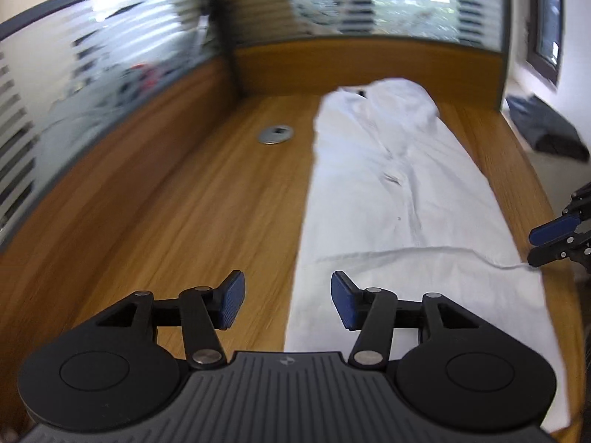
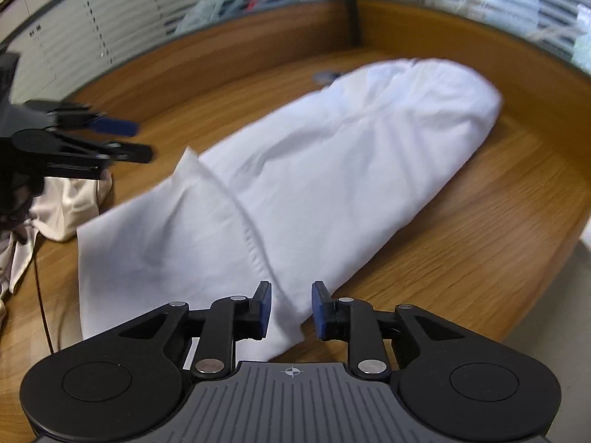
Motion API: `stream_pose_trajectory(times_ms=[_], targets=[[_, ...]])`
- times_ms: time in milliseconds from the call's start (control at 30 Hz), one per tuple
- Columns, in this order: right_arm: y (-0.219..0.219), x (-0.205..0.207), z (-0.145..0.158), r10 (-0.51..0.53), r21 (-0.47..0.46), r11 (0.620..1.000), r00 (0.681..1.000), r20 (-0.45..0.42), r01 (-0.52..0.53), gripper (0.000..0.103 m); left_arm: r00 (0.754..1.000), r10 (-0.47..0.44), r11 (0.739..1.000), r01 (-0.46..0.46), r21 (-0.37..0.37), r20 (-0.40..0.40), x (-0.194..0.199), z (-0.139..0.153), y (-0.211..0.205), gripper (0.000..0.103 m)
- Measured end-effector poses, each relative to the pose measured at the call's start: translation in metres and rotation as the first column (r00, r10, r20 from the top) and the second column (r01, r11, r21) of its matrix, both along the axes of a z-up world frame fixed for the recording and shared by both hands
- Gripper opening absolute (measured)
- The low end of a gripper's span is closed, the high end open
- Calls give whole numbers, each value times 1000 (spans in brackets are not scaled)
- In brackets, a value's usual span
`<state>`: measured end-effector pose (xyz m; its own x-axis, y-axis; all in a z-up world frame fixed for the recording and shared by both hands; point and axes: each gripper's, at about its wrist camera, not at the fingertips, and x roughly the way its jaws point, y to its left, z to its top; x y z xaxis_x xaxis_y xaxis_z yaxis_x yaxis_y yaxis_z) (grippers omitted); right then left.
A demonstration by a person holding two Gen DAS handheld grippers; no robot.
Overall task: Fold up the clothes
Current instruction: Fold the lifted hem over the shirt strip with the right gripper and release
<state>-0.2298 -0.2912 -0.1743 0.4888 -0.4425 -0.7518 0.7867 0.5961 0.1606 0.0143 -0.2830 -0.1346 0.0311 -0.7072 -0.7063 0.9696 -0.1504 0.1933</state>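
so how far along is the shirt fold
The white shirt already lies as a long narrow strip on the wooden desk, so the side folds look done. Nothing is in hand: the left gripper and right gripper both have open jaws near its near end. Folding it lengthwise is left.

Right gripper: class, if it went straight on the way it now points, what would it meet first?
Most likely the white garment. The right gripper is open, its near corner lying just ahead between the fingers on the wooden table. Its height above the cloth is unclear.
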Motion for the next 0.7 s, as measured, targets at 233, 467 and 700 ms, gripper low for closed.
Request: stream_pose_trajectory(times_ms=[233, 467, 700], targets=[[1, -3, 4, 89, 28, 996, 996, -24, -89, 31, 993, 113, 992, -111, 65, -23, -9, -10, 40, 58], [-27, -3, -25, 81, 235, 968, 996, 45, -89, 26, 973, 226, 970, -222, 102, -35, -17, -32, 69, 58], [-32, 2, -4, 127, 198, 970, 990, 68, -138, 9, 956, 279, 960, -274, 65, -91, -18, -26, 71, 58]])
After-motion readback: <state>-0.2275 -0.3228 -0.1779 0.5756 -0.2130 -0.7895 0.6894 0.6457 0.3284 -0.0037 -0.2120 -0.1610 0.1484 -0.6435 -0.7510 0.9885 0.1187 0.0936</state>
